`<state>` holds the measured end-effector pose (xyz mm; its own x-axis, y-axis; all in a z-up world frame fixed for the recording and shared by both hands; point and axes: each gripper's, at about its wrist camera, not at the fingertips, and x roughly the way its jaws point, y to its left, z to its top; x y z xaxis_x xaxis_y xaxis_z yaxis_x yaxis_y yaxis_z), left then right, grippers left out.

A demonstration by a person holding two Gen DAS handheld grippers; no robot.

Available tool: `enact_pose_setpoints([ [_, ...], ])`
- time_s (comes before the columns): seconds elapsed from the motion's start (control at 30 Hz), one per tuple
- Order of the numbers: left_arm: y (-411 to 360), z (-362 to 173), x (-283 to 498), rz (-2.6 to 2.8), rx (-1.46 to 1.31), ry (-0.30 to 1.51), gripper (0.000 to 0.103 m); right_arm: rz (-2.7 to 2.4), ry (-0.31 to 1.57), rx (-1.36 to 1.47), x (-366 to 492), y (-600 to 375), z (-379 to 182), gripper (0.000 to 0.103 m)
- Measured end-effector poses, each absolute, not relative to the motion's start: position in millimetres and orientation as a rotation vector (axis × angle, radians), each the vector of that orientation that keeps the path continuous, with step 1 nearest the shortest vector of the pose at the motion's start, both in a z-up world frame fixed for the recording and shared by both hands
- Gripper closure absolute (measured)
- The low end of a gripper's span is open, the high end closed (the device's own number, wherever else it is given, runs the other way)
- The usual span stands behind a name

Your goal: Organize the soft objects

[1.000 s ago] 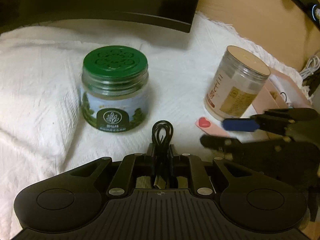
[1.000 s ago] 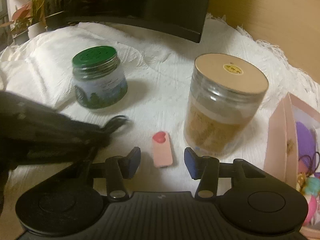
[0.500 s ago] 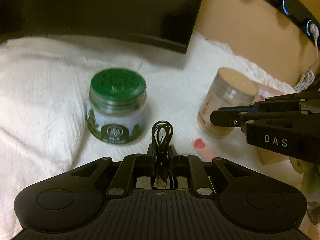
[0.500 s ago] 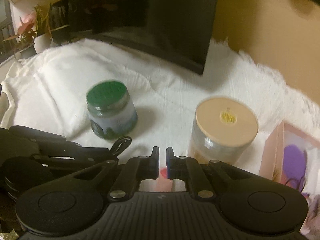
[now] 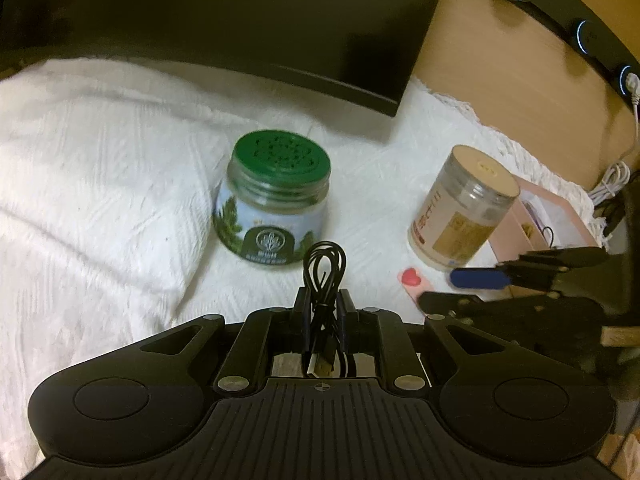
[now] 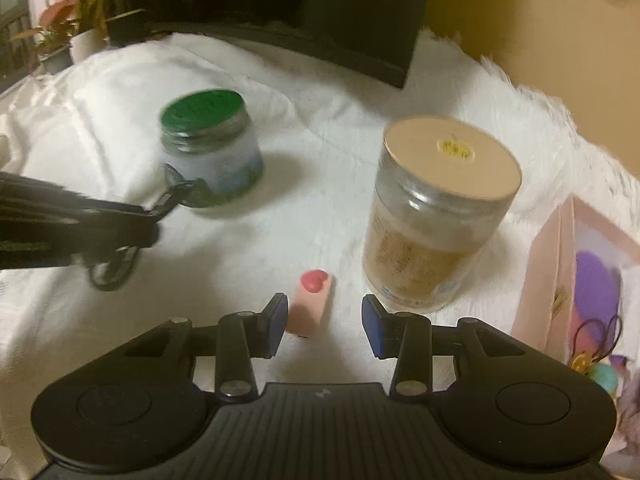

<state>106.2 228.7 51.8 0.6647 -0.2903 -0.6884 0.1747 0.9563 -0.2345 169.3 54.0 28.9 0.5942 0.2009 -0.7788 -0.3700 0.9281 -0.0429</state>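
My left gripper (image 5: 323,300) is shut on a coiled black cable (image 5: 324,268), whose loop sticks out past the fingertips above the white cloth (image 5: 120,184). In the right wrist view that gripper (image 6: 168,200) reaches in from the left with the cable (image 6: 112,272) hanging under it. My right gripper (image 6: 325,310) has its jaws opening. A small pink block with a red heart (image 6: 312,292) lies on the cloth between its blue pads (image 6: 276,320), nearer the left pad. The pads do not press on it. The left wrist view shows the pink block (image 5: 412,280) beside the right gripper (image 5: 452,290).
A green-lidded jar (image 5: 276,200) stands mid-cloth and a tan-lidded jar (image 6: 436,216) close to the right of the pink block. An open pink box (image 6: 560,272) with hair ties sits at the right. A black monitor (image 5: 240,20) stands behind, and potted plants (image 6: 76,28) at the back left.
The right gripper was open around the pink block, then shut and lifted without it, and now stands open around it again. The left gripper has drawn back and up with the cable.
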Motion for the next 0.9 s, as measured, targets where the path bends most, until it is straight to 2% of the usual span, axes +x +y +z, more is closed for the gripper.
enact_pose_setpoints([
  [0.17,231.1,44.1,109.7,-0.275,-0.168,0.821,0.087,0.374,0.895,-0.175,170.1,62.9,25.7,0.064],
  [0.2,231.1,42.6,110.8,-0.279,-0.169,0.826,0.087,0.384,0.891,-0.197,168.0,68.4,25.2,0.067],
  [0.23,231.0,41.5,111.3,-0.281,-0.170,0.829,0.087,0.388,0.889,-0.225,165.6,74.7,24.7,0.077],
  [0.27,230.8,40.9,112.0,-0.283,-0.172,0.830,0.087,0.395,0.893,-0.242,165.6,79.3,24.0,0.081],
  [0.37,230.6,42.9,113.5,-0.292,-0.176,0.827,0.087,0.394,0.881,-0.265,165.7,85.5,29.2,0.081],
  [0.43,229.1,47.2,114.3,-0.299,-0.176,0.816,0.087,0.398,0.874,-0.259,166.5,85.9,37.6,0.086],
  [0.9,208.5,120.9,133.6,-0.314,-0.139,0.655,0.087,0.383,0.674,-0.234,171.6,72.5,137.2,0.086],
])
